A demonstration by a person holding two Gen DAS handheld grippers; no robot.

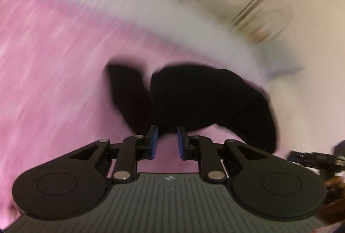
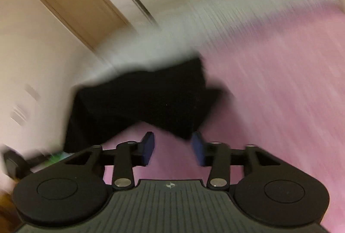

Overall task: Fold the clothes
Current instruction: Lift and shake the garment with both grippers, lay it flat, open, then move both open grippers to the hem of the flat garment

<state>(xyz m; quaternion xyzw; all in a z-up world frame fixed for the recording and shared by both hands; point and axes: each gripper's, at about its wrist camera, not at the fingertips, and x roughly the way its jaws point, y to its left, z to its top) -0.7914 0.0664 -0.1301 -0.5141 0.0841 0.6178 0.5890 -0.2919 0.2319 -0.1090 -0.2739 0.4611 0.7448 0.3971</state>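
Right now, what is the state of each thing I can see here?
Black garment: bunched on the pink sheet, not folded flat, held by neither tongs.
Pink sheet: spread out under the garment.
Left tongs: open, empty.
Right tongs: open, empty.

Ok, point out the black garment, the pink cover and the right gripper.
black garment (image 1: pixel 204 99), left wrist view, middle of the cloth.
pink cover (image 2: pixel 280 103), right wrist view, bare stretch.
right gripper (image 2: pixel 172 149), right wrist view, between the open jaws.
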